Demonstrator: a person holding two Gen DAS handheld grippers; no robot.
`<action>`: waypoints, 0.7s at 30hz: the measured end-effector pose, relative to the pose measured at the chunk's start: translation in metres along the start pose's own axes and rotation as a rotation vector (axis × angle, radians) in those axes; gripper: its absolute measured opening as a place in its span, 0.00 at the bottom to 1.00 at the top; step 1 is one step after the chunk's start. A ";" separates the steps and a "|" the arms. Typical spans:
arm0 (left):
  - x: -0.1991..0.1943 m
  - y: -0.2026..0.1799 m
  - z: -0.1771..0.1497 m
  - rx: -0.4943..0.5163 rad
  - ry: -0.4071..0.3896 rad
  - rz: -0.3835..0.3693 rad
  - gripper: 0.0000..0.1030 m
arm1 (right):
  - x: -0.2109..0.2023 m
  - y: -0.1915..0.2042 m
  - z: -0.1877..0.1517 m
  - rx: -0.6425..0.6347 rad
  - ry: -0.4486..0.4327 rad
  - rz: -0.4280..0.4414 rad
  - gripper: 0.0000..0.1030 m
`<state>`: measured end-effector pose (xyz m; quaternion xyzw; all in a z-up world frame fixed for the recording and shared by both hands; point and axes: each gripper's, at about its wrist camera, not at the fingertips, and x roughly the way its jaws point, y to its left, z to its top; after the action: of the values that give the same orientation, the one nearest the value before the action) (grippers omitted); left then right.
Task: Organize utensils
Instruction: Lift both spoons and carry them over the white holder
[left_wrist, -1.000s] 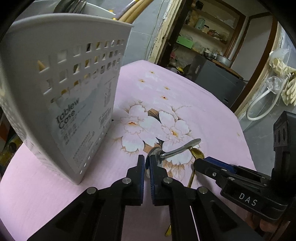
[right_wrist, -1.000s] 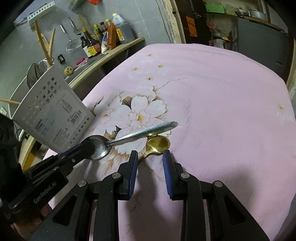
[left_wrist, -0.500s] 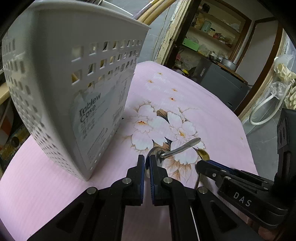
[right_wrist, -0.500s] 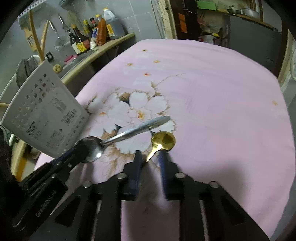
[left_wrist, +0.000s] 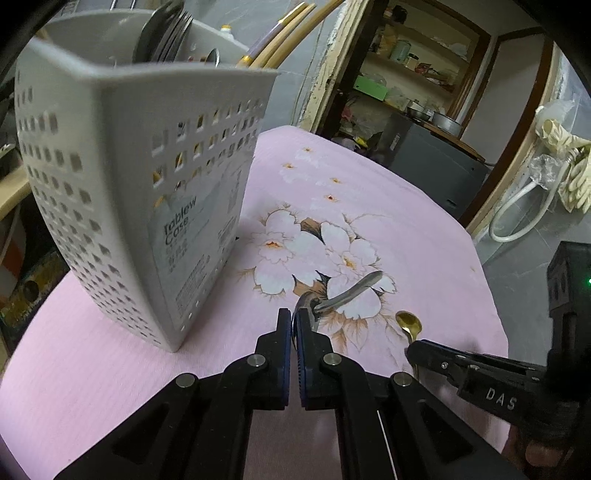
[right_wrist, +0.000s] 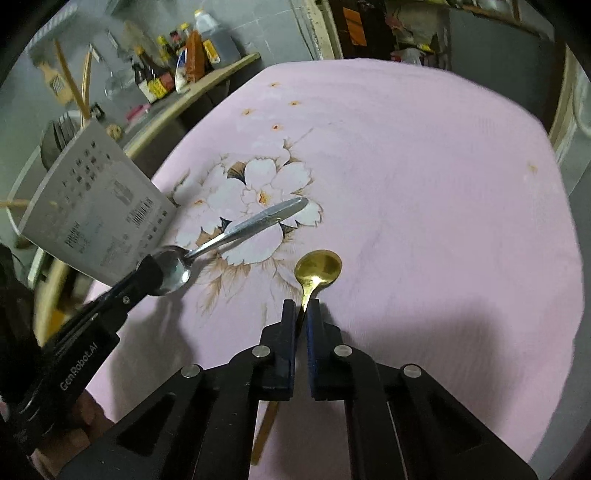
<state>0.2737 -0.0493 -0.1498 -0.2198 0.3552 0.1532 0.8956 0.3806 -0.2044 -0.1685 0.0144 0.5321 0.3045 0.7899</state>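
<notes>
Left gripper (left_wrist: 294, 320) clamped on silver spoon (right_wrist: 236, 234) bowel-end, right gripper (right_wrist: 301, 310) just closed on gold spoon (right_wrist: 318, 268) neck, gray utensil caddy (left_wrist: 122, 206) near table's (right_wrist: 424, 184) left edge w/ cutlery inside.

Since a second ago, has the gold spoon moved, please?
Yes, the gold spoon slid from the flower print toward the right gripper, whose jaws just closed on it.
</notes>
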 end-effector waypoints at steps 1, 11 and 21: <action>-0.003 -0.001 0.001 0.012 -0.008 0.002 0.03 | -0.001 -0.004 -0.001 0.020 -0.001 0.027 0.04; -0.032 -0.011 0.017 0.112 -0.003 0.023 0.03 | -0.011 -0.005 -0.024 0.029 0.005 -0.015 0.03; -0.059 -0.011 0.022 0.162 -0.006 0.010 0.03 | -0.038 0.007 -0.026 -0.033 -0.031 -0.060 0.03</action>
<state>0.2493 -0.0548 -0.0910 -0.1444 0.3647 0.1292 0.9107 0.3462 -0.2256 -0.1452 -0.0100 0.5150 0.2892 0.8069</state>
